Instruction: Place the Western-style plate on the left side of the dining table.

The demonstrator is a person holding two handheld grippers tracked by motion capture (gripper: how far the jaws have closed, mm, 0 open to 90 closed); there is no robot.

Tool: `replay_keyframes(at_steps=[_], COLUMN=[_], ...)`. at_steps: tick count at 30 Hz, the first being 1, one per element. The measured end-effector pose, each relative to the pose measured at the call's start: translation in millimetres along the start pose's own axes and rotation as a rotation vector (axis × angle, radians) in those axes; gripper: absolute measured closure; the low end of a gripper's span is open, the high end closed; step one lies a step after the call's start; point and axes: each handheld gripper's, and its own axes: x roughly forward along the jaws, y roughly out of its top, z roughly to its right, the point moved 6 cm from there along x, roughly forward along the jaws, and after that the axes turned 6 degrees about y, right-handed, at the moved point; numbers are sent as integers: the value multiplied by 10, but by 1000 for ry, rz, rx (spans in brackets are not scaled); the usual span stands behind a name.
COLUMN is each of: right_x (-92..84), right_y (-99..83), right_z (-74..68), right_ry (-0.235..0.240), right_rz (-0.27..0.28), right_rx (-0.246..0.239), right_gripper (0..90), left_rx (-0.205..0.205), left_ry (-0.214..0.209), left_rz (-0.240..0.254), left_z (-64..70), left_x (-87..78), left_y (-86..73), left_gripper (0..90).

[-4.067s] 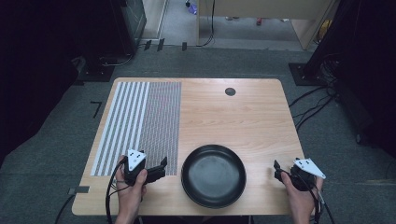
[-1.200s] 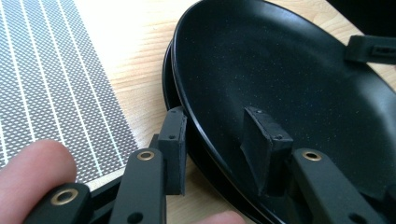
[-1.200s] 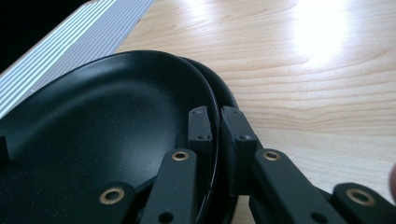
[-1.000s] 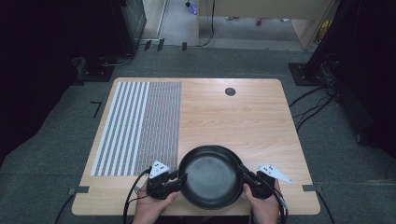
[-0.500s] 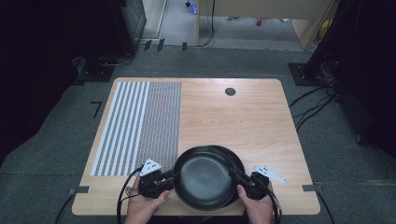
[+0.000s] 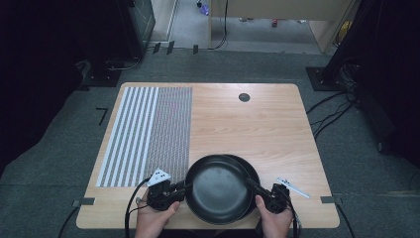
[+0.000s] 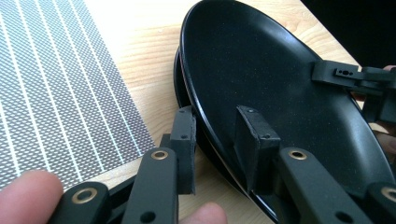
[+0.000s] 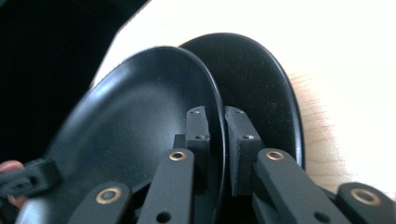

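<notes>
While both grippers pinch opposite edges of the upper black plate (image 6: 217,187), it sits lifted and shifted slightly left of a second black plate (image 6: 250,171) that rests beneath it on the near edge of the wooden table (image 6: 257,124), to the right of the striped mat (image 6: 146,134). The left gripper (image 6: 182,187) has its jaws clamped across the upper plate's left rim, one pad inside the dish and one outside, as the left gripper view shows, and those jaws have just been closing onto that rim. The right gripper (image 6: 252,186) grips the right rim in the same way, its jaws pressed close on either side of the thin edge in the right gripper view. I judge the step in hand to be separating the top plate from the one below. The main risk is a slip: the rim is thin, smooth and sloped, so a small bite could let the plate pivot or slide out if one hand rises faster than the other. A tilt toward the near edge could send it off the table. The lower plate might also be dragged or catch on the lifted one, since their left rims look almost touching in the left gripper view.
</notes>
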Motion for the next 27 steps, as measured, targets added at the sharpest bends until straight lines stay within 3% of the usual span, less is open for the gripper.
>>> replay_keyframes(at_steps=[5,15,27], right_x=[-15,-22,36], right_y=[14,128,190], right_z=[-9,-83,-166], right_ry=[14,30,30], right_rz=[26,70,54], right_rx=[36,30,38], right_gripper=[838,828,819], left_rx=[-46,-43,-60], left_ry=[-31,-41,-37], left_rz=[1,8,25], left_z=[-8,0,-42], left_x=[-1,-12,-67], left_y=[0,81,186], left_gripper=[715,745,760])
